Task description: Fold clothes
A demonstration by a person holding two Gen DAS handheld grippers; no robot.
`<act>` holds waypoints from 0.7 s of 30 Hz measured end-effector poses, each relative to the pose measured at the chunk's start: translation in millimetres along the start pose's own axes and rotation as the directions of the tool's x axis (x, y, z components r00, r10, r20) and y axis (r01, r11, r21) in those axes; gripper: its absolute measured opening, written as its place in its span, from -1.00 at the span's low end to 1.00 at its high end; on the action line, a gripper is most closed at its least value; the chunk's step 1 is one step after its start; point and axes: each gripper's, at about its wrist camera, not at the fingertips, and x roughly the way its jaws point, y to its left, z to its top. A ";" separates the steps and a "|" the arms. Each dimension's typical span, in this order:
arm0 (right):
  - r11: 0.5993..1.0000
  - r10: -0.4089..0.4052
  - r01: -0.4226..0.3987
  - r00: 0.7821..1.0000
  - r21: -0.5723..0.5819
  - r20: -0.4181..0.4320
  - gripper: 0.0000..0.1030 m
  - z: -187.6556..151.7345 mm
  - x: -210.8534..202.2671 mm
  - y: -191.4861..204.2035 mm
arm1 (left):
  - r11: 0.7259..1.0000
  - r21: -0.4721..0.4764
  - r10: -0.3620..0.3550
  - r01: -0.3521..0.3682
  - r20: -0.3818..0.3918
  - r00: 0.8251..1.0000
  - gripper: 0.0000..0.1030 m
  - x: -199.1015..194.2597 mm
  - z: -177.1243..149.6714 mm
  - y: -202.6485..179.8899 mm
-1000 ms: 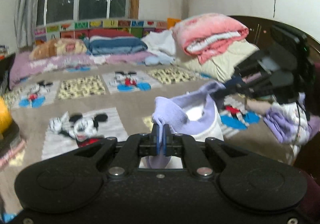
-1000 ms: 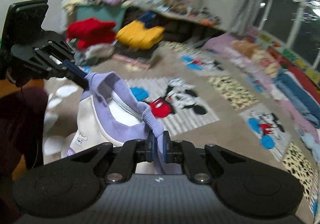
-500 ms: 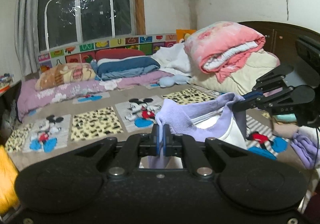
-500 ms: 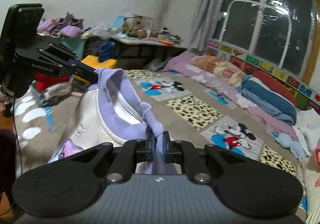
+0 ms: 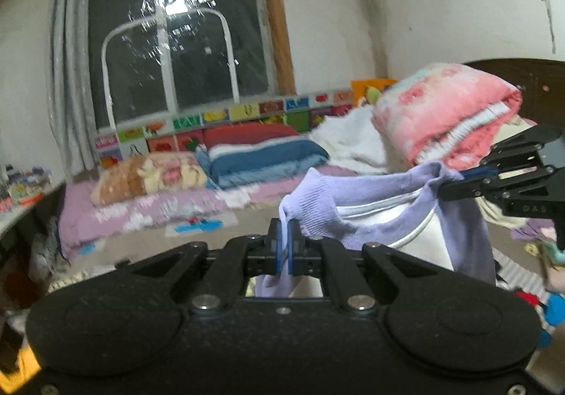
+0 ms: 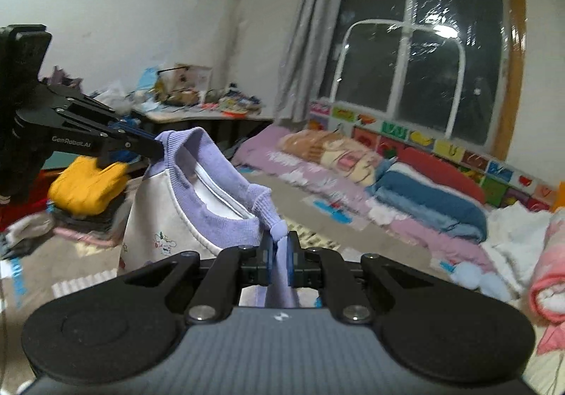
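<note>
1. Both tongs I operate are clamped on the garment: left gripper [image 5: 283, 236] and right gripper [image 6: 279, 248] each pinch a lilac shoulder edge.
2. I see the sweatshirt [image 6: 169, 218], white with lilac collar, hanging stretched between them above the bed [image 6: 335, 222].
3. Folded pink quilt [image 5: 445, 116] lies beyond.

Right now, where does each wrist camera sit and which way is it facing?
Left wrist: on the left gripper, looking along its fingers over the bed toward the window; the right gripper enters from the right.
Right wrist: on the right gripper, facing the window and a cluttered shelf; the left gripper enters from the left.
Shared: the lilac-collared sweatshirt that both grippers are shut on at the shoulders, the window, and the striped blue bedding.
</note>
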 end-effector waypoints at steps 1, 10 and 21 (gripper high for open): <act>1.000 -0.016 0.016 1.000 -0.018 0.016 -0.83 5.3 3.5 -2.3 | 1.000 0.007 0.013 -0.014 0.013 1.000 -0.99 3.1 4.0 2.8; 0.977 -0.059 0.074 0.995 -0.201 0.076 -0.83 -2.0 19.5 19.7 | 0.996 0.094 0.006 -0.005 -0.009 1.000 -0.99 -4.0 -54.1 -5.4; 0.935 0.124 -0.182 0.972 -0.304 -0.200 -0.83 -160.0 -5.7 150.7 | 0.980 0.173 -0.065 0.102 -0.206 0.976 -0.99 -67.8 -204.7 -69.6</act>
